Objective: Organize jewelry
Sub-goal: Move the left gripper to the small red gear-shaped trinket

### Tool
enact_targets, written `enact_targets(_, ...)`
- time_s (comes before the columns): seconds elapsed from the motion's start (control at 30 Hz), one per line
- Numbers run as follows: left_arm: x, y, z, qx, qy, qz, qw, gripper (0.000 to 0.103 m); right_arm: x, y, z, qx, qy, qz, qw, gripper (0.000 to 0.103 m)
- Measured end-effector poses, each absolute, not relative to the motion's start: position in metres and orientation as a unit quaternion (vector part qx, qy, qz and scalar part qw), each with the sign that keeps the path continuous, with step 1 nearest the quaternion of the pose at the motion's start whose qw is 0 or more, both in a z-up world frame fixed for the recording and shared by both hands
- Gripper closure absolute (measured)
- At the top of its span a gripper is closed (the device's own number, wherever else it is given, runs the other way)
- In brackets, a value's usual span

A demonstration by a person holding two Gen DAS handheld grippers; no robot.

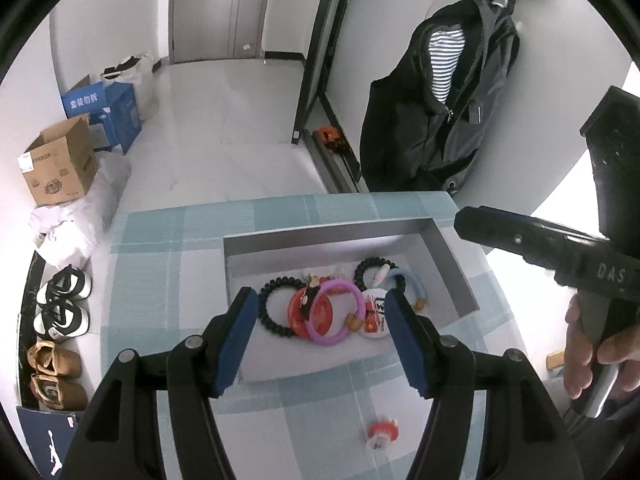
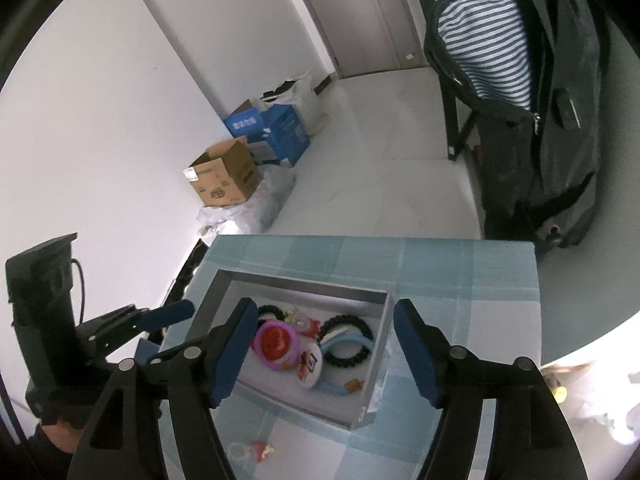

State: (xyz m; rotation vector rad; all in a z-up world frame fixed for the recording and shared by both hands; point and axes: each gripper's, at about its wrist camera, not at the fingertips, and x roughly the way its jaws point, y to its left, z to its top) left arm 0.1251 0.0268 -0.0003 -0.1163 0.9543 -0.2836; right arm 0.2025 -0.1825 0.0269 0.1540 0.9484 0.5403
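Left gripper point(image 1: 320, 312) jaws spread wide, nothing between them, hovering over grey tray point(image 1: 456, 264) on plaid teal tablecloth point(image 1: 160, 264); right gripper point(image 2: 325, 322) same deal, wide open and empty, over tray too; jewelry piled inside tray: purple bangle point(image 1: 338, 312) on red piece point(image 1: 298, 312), black bead bracelet point(image 1: 272, 306) at its 9 o'clock, white badge point(image 1: 374, 312) at 3, blue ring point(image 1: 404, 282) further right; small red-white trinket point(image 1: 382, 434) loose on cloth, 6 o'clock of tray

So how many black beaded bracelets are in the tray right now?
2. One black beaded bracelet lies at the left of the pile in the tray; the other black bracelet sits toward the back, against the light blue ring. More could be hidden underneath.
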Motion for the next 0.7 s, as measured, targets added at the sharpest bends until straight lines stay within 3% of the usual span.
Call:
enact_targets(0.13, 0.115, 0.027, 0.0, -0.06, 0.454, -0.134, 0.879, 0.042, 0.191, -0.189, 0.033, 0.081, 0.439, 0.249, 0.86, 0.02)
enact_targets(0.7, 0.06, 0.013, -0.028, -0.065, 0.49, -0.133, 0.859, 0.042, 0.129, -0.2, 0.029, 0.057, 0.438, 0.236, 0.865, 0.006)
